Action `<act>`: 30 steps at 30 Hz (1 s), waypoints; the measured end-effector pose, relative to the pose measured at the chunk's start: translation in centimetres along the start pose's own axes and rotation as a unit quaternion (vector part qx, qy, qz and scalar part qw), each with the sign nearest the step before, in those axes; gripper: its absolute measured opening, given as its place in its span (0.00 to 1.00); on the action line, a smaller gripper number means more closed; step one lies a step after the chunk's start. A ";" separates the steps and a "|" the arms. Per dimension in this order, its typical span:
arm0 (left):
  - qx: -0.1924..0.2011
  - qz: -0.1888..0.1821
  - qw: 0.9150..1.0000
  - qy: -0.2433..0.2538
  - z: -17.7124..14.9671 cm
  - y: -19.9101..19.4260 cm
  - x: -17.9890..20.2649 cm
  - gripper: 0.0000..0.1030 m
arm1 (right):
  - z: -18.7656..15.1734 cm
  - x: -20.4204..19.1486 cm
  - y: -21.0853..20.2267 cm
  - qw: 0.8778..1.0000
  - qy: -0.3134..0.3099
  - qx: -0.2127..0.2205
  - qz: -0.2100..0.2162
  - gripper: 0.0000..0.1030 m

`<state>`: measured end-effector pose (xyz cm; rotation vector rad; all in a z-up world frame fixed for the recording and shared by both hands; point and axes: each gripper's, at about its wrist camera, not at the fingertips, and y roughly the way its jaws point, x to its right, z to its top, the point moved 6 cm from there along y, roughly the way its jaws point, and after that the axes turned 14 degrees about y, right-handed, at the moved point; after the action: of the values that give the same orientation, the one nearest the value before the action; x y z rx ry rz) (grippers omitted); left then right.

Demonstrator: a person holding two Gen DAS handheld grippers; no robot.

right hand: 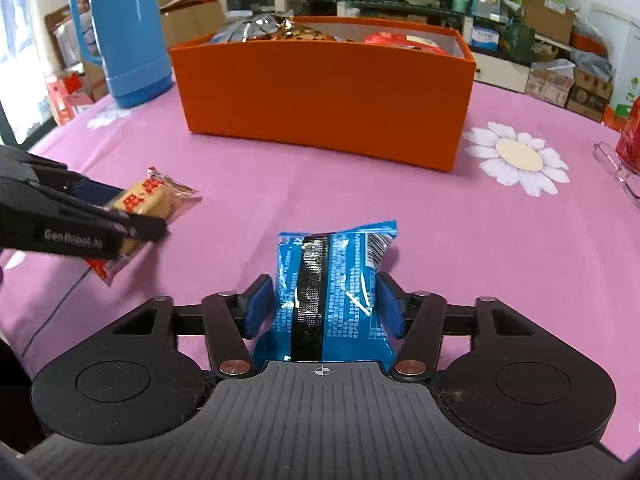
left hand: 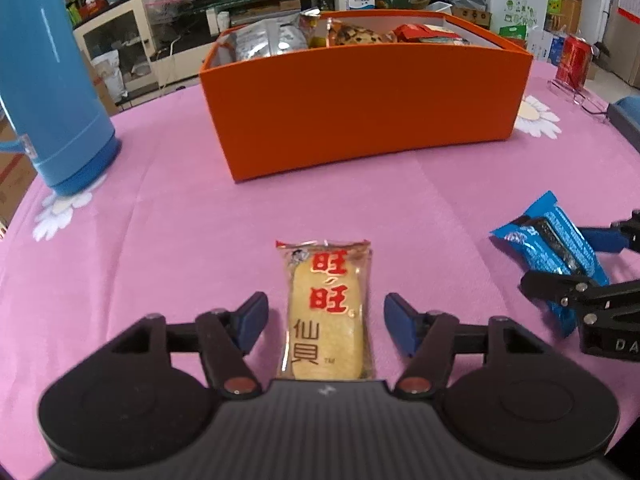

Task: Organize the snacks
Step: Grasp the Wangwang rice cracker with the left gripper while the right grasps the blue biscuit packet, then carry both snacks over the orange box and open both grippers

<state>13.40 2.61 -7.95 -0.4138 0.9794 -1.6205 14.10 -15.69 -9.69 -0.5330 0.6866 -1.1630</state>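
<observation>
Your left tool (left hand: 326, 322) spread around clear rice-cracker packet (left hand: 326, 312), red "旺旺", "仙贝", flat on pink bench (left hand: 180, 220). Your right tool (right hand: 325, 306) pinching blue foil snack packet (right hand: 332, 292). Side reads "GenRobot.AI".

Both views are bright and evenly lit with soft indoor light — shadows on the pink tabletop (left hand: 168, 216) are faint and short. Strong fisheye bending curves the orange box (left hand: 360, 104) and the tabletop's far edge. Glare streaks the blue wrapper (right hand: 332, 292) and the blue flask (right hand: 128, 20) — background clutter looks slightly soft.
</observation>
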 end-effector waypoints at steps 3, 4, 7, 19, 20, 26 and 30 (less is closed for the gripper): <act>0.001 -0.002 1.000 0.000 0.0 0.0 0.1 0.63 | 0.0 0.0 0.1 1.000 -0.003 -0.002 -0.004 0.44; 0.001 -0.006 1.000 -0.002 0.0 0.1 0.1 0.61 | -0.1 0.0 0.1 1.000 -0.004 -0.001 -0.004 0.44; 0.007 -0.031 0.999 -0.015 0.2 -0.1 0.1 0.36 | -0.1 -0.1 0.2 1.000 -0.016 0.001 -0.009 0.33; 0.101 -0.028 0.990 -0.090 6.8 -6.2 -4.2 0.36 | 6.5 1.4 -7.4 0.990 0.074 0.103 0.065 0.31; 0.114 -0.023 0.988 -0.099 8.6 -6.2 -4.9 0.36 | 8.2 1.4 -7.7 0.988 0.074 0.117 0.066 0.31; 0.162 -0.024 0.978 -0.127 17.2 -2.5 -6.6 0.36 | 18.1 1.8 -4.3 0.977 0.085 0.190 0.048 0.31; 0.148 -0.028 0.980 -0.128 19.9 2.1 -5.9 0.36 | 19.9 1.9 1.9 0.979 0.106 0.169 0.049 0.31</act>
<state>30.69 0.59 3.59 -0.4359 0.5275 -1.6829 30.30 -16.31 2.21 -0.0869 0.6705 -1.2231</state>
